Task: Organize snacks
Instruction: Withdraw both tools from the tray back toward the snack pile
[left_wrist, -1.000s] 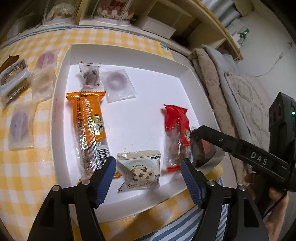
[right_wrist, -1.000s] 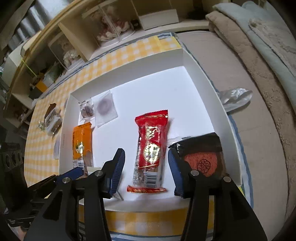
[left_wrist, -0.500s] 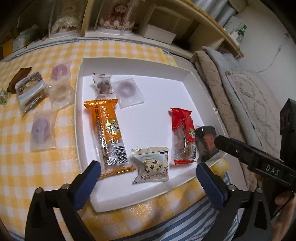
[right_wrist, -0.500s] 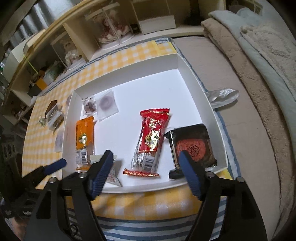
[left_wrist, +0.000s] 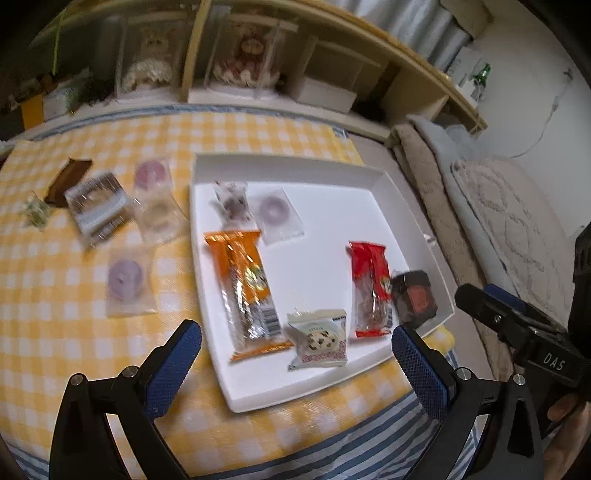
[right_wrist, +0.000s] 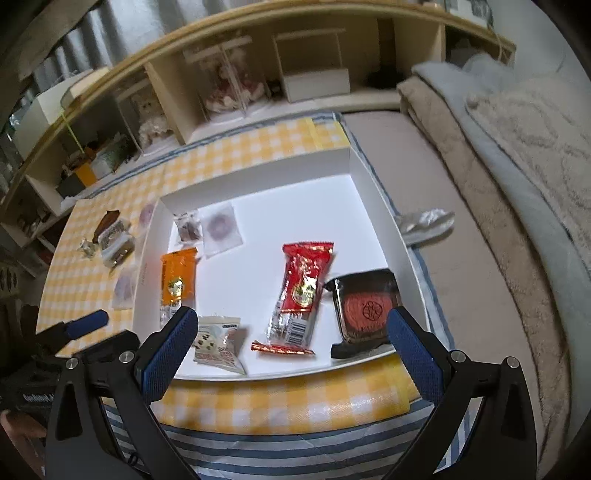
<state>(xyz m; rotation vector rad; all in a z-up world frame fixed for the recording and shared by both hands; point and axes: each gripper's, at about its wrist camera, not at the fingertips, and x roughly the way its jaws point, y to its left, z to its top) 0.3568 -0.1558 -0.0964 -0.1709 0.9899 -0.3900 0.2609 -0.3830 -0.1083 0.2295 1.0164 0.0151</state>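
Both my claws, left gripper (left_wrist: 295, 352) and right gripper (right_wrist: 290, 332), gape wide and empty, jaws having just opened. Six wrapped snacks lie in the white tray (left_wrist: 384, 192); more sit on the checked cloth (left_wrist: 55, 295) left of it. Next candidate, the purple ring packet (left_wrist: 127, 280): probably light, crinkly, slippery film, so I judge pinching a sealed edge is best.

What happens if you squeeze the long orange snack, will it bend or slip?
The orange snack lies flat in the tray. Its crinkly, shiny wrapper probably slides under pads. The long, thin bar likely holds fairly stiff, though it might snap if squeezed mid-length.
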